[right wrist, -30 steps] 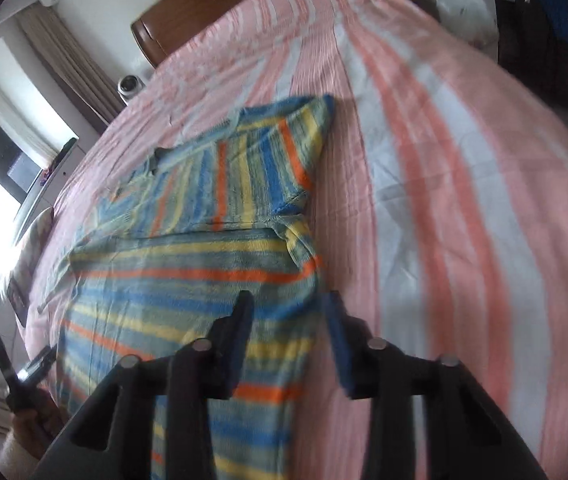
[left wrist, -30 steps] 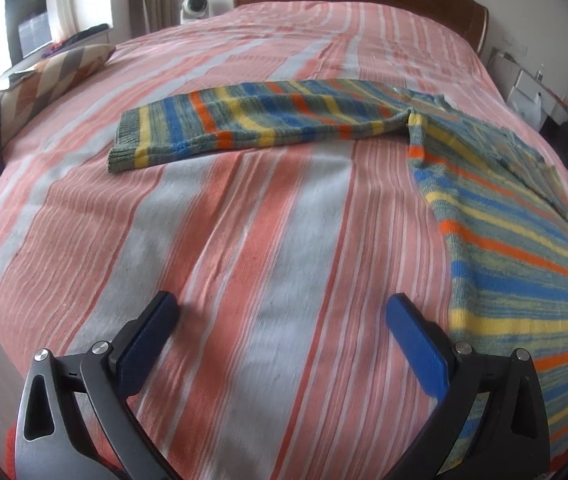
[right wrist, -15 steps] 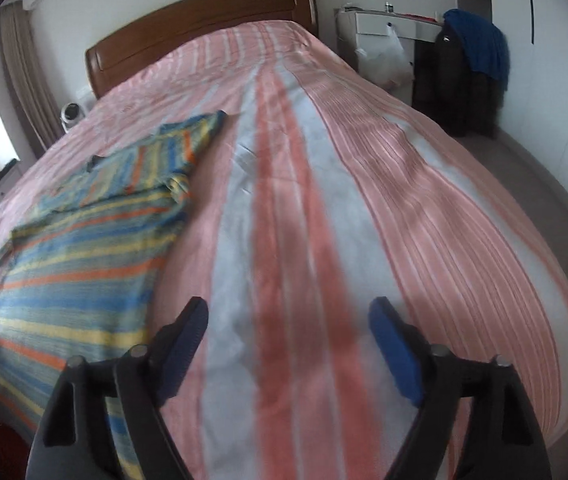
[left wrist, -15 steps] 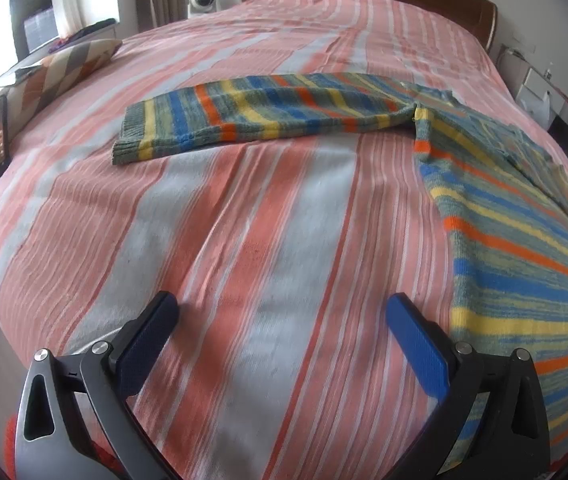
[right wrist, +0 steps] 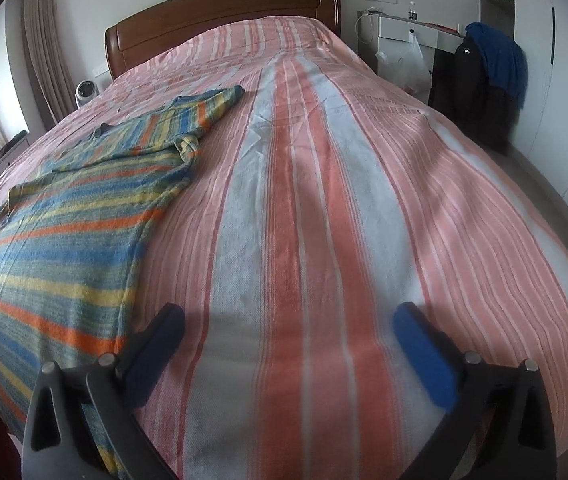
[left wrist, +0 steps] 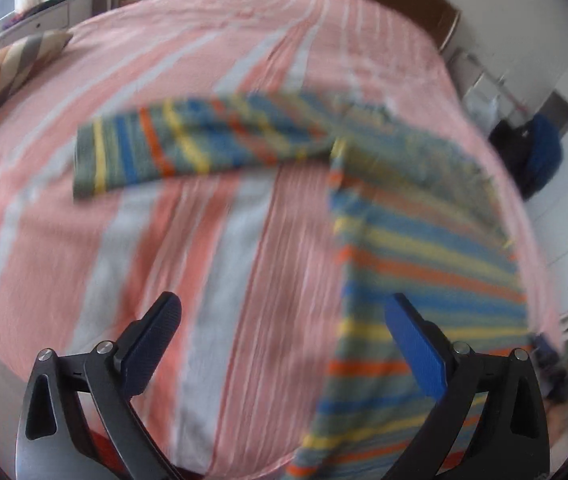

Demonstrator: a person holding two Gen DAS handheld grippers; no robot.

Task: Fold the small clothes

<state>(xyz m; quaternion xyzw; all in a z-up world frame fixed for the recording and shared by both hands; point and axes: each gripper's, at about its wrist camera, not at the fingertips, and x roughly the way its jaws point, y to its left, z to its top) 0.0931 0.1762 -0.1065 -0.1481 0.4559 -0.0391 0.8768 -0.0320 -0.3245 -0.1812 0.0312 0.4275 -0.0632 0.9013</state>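
A small striped knit sweater (left wrist: 424, 240), blue, yellow, orange and green, lies flat on the bed. One sleeve (left wrist: 187, 144) stretches out to the left in the left wrist view. The sweater also shows at the left of the right wrist view (right wrist: 67, 216), its other sleeve (right wrist: 203, 108) folded over near the top. My left gripper (left wrist: 284, 320) is open and empty above the bedspread, with the sweater's body edge under its right finger. My right gripper (right wrist: 288, 328) is open and empty over bare bedspread to the right of the sweater.
The bed has a pink, orange and white striped cover (right wrist: 324, 200) and a wooden headboard (right wrist: 223, 12). A striped cushion (left wrist: 7, 68) lies at the left edge. A white desk (right wrist: 412, 28), hanging bag and dark jackets (right wrist: 480, 92) stand to the right of the bed.
My right gripper opened, let go of the sweater's right side and swung right over bare bedspread. My left gripper, open, has shifted right and is moving, so its view is blurred.
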